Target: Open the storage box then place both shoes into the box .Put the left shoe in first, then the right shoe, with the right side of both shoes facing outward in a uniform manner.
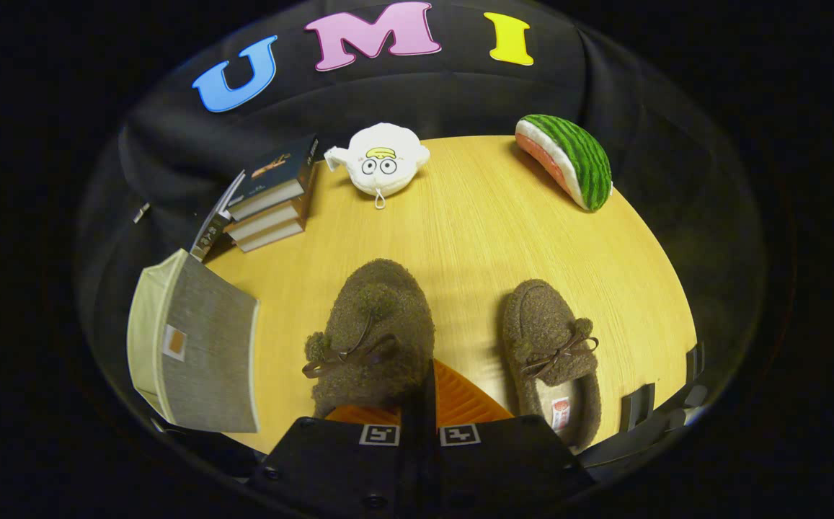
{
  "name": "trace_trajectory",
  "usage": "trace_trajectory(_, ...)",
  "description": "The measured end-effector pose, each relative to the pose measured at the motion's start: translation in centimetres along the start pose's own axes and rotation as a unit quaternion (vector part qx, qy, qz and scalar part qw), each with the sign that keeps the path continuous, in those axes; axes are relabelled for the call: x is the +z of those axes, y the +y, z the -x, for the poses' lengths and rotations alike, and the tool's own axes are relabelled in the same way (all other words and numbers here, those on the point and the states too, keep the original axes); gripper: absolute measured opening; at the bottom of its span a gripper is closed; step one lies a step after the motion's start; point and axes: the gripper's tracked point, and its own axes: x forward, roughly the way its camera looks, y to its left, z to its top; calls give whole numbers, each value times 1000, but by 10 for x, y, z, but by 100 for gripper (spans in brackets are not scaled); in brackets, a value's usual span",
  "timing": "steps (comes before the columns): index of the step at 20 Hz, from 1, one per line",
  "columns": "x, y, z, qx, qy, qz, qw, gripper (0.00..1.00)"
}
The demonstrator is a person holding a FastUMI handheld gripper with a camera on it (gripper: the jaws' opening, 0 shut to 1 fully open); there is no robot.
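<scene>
Nearest: my claw [420,414], fingers drawn close, nipping the heel edge of the left shoe [373,335] at lower centre; grip looks shallow. Right shoe [552,353] lies just beside, lower right on the bench [474,231]. Both fuzzy, soft, light, I judge; collar pinches best. Storage box [197,346], lower left, appears shut.

Wooden table [474,231], 2 slippers [550,346], storage box [200,346], books [272,194], plush toys [380,162]

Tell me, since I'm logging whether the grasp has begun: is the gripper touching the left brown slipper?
Touching. In the gripper view the gripper is closed on the rear of the left brown slipper, both fingers pressed against its fuzzy fabric, with no gap showing.
</scene>
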Motion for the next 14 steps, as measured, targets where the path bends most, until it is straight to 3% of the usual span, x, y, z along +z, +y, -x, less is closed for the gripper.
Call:
trace_trajectory(7, 43, 133, 52, 68, -9, -34, 997, 5)
trace_trajectory(14, 21, 256, 52, 112, 36, -9, 993, 6)
